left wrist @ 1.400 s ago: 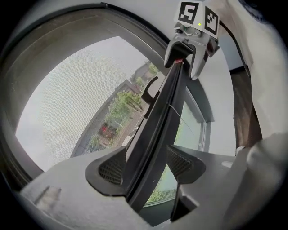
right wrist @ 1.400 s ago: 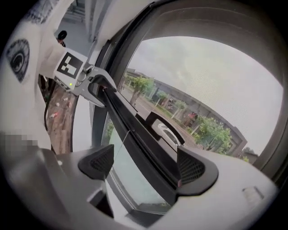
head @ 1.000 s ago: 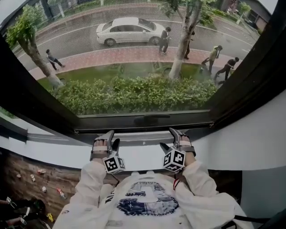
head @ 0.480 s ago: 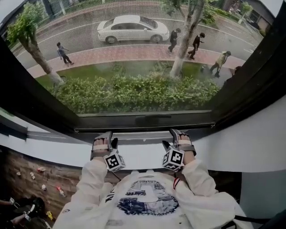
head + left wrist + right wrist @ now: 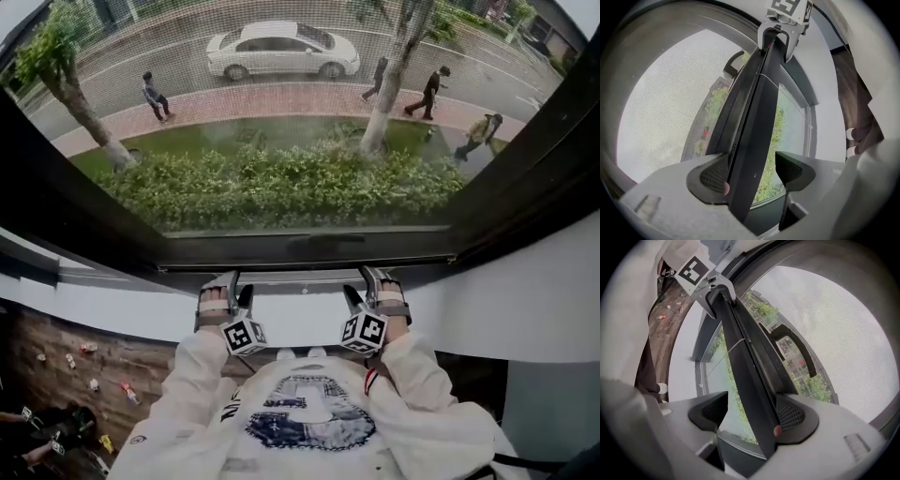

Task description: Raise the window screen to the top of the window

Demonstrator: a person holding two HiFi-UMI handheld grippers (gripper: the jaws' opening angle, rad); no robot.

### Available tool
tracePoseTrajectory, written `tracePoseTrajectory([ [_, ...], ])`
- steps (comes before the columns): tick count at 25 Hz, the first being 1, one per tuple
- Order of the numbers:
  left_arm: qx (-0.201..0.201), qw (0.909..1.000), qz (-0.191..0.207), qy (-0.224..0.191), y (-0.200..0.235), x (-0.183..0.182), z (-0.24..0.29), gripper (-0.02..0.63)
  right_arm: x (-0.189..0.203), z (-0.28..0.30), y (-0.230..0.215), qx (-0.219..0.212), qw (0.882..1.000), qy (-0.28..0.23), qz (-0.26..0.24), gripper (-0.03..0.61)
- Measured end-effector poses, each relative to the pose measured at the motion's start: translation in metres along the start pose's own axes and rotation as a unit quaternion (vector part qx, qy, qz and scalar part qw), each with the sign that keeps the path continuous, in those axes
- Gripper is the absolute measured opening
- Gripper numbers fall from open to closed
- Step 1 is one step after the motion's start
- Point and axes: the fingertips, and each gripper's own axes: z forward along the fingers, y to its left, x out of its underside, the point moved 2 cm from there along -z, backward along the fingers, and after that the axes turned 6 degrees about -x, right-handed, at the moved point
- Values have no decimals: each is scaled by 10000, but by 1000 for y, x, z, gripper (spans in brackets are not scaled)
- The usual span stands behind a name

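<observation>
The window screen's dark bottom bar (image 5: 309,249) lies low across the window, with grey mesh (image 5: 281,94) above it. My left gripper (image 5: 234,284) straddles the bar's left part and my right gripper (image 5: 362,281) its right part. In the left gripper view the bar (image 5: 754,117) runs between the jaws of the left gripper (image 5: 752,173). Those jaws are opening: the left pad (image 5: 710,176) touches the bar and the other stands apart. In the right gripper view the right gripper (image 5: 750,416) is closing around the bar (image 5: 745,357). Only its right pad (image 5: 790,416) touches.
A white sill (image 5: 300,319) lies under the bar and a thick dark window frame (image 5: 525,178) surrounds the opening. Outside are a hedge (image 5: 281,183), trees, a white car (image 5: 281,52) and walkers. Brick-patterned floor (image 5: 66,356) with small litter lies at the lower left.
Both grippers have edged slightly further onto the bar and sit a little higher in the view. The people on the pavement outside have walked on.
</observation>
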Motion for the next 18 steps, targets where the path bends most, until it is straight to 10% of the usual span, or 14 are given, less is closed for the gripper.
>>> tracePoseTrajectory([
  [18,117,9999,99,35,10,-6,-18,313,-3,-22,-12,306,9994,178,9,267],
])
